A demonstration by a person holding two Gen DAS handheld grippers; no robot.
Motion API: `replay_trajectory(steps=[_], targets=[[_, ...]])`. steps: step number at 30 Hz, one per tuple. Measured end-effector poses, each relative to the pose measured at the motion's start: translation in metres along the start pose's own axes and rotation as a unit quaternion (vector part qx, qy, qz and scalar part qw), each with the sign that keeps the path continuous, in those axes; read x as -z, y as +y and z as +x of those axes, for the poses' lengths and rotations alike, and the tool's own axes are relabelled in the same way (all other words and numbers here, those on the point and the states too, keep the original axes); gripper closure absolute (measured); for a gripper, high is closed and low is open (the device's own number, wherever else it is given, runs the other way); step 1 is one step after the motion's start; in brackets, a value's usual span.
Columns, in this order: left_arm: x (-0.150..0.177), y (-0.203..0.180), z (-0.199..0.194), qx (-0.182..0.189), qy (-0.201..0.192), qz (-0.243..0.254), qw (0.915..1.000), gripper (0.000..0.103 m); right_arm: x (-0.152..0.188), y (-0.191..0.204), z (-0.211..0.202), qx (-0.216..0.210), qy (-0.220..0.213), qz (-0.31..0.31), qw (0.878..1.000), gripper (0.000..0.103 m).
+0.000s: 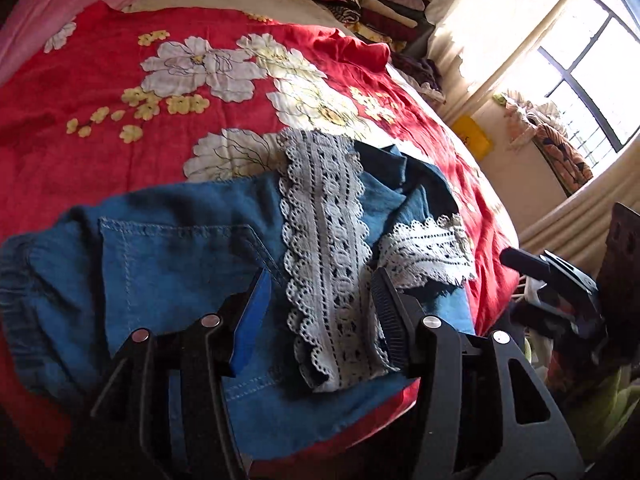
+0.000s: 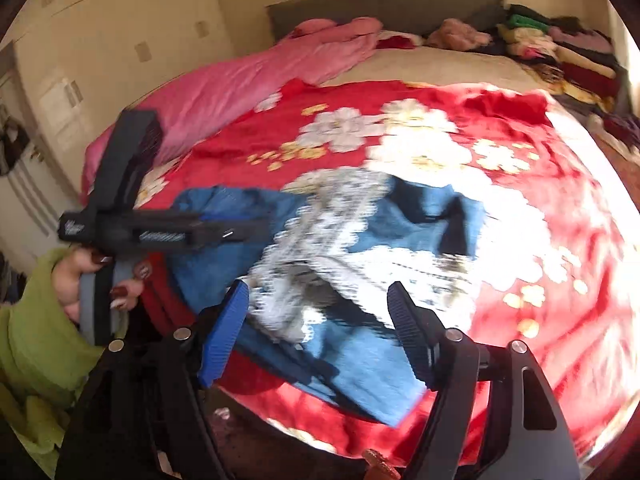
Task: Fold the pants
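Blue denim pants (image 1: 180, 256) with white lace trim (image 1: 328, 248) lie folded over on the red floral bedspread (image 1: 120, 80), near the bed's front edge. My left gripper (image 1: 320, 280) is open just above the lace strip and holds nothing. The right gripper (image 1: 556, 272) shows at the right edge of the left wrist view, off the bed. In the right wrist view, which is blurred, my right gripper (image 2: 318, 292) is open above the pants (image 2: 360, 364) and empty. The left gripper (image 2: 224, 232) reaches in from the left over the pants.
A pink blanket (image 2: 240, 88) lies at the bed's left and head. Stacked folded clothes (image 1: 372, 4) line the far right corner. A bright window (image 1: 580, 60) and a cloth pile (image 1: 560, 148) are to the right. A wardrobe (image 2: 100, 40) stands left of the bed.
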State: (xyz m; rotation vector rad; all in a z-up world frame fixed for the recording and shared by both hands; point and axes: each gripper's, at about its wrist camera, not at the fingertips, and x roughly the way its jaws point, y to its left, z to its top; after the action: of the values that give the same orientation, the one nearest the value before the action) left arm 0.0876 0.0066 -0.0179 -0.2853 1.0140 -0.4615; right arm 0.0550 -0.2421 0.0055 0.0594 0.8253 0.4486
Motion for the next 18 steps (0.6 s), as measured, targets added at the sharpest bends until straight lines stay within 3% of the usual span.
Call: replay_trajectory(steps=[2, 6, 9, 14, 18], targets=[[0.008, -0.005, 0.006, 0.004, 0.015, 0.006, 0.9999, 0.058, 0.003, -0.033, 0.006, 0.017, 0.019, 0.059, 0.998, 0.031], [0.022, -0.008, 0.02, 0.003, 0.042, 0.002, 0.9991, 0.057, 0.009, -0.059, 0.028, -0.024, 0.052, 0.117, 0.991, 0.033], [0.026, -0.009, 0.025, -0.002, 0.046, 0.003, 0.9989, 0.056, -0.002, -0.055, 0.039, -0.06, 0.071, 0.12, 0.988, 0.093], [0.025, -0.008, 0.025, -0.001, 0.045, -0.005, 0.999, 0.056, -0.065, -0.018, 0.047, -0.094, 0.033, 0.072, 0.992, 0.093], [0.027, -0.008, 0.025, -0.001, 0.047, -0.008, 0.9989, 0.056, -0.115, 0.007, 0.093, -0.083, 0.053, 0.042, 0.994, 0.093]])
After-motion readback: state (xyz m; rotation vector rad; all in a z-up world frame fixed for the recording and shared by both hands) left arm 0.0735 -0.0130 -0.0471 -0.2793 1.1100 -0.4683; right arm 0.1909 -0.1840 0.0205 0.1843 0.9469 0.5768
